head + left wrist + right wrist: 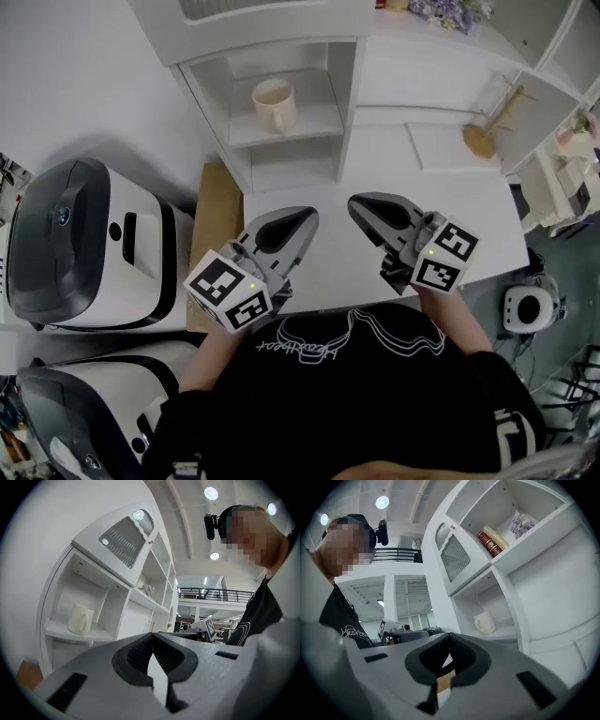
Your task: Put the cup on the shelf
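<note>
The cream cup (274,105) stands upright on the white shelf (314,124), well apart from both claws. It looks ceramic: stiff, glazed, breakable, best pinched across its wall or handle. Over the bench (469,220), the left claw (307,217) and right claw (357,202) are closed and empty

The cup (274,105), in the upper middle of the head view, looks like cream glazed ceramic, smooth with a soft sheen. The shelf (339,94) around it is white and painted-looking, smooth and matt, and so is the table top (469,202). At the table's left edge a brown board (217,220) looks like bare, dull wood. The left gripper (305,217) and right gripper (359,204) have matt grey plastic shells. Their pads (140,653) are black, ribbed and rubbery-looking. The appliance (84,244) at the left of the frame is glossy white and dark grey plastic. The person's shirt (375,403) is black cloth with a white print.
</note>
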The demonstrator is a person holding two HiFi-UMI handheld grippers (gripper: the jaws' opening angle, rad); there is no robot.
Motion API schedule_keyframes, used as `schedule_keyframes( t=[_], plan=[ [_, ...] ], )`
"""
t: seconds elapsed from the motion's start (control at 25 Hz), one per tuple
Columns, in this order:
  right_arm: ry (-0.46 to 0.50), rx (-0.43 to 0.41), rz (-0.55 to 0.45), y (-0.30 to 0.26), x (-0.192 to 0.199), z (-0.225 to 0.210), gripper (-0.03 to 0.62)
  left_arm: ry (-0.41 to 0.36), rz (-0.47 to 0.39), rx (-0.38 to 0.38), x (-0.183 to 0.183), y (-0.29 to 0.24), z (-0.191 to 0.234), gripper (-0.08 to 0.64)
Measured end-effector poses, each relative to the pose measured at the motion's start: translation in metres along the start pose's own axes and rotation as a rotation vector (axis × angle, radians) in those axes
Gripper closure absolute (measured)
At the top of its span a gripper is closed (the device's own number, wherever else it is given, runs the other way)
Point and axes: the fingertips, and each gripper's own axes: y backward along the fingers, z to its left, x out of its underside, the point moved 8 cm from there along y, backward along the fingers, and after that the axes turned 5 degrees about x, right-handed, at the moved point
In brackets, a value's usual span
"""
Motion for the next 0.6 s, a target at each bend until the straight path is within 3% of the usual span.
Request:
schedule_keyframes(
  t=[0.6],
  plan=[
    [-0.013,-0.017,0.012,-0.0051,0.0091,0.0012,0.586,0.009,-0.006,-0.047,0.0074,0.0053,0.0068,0.555]
  ],
)
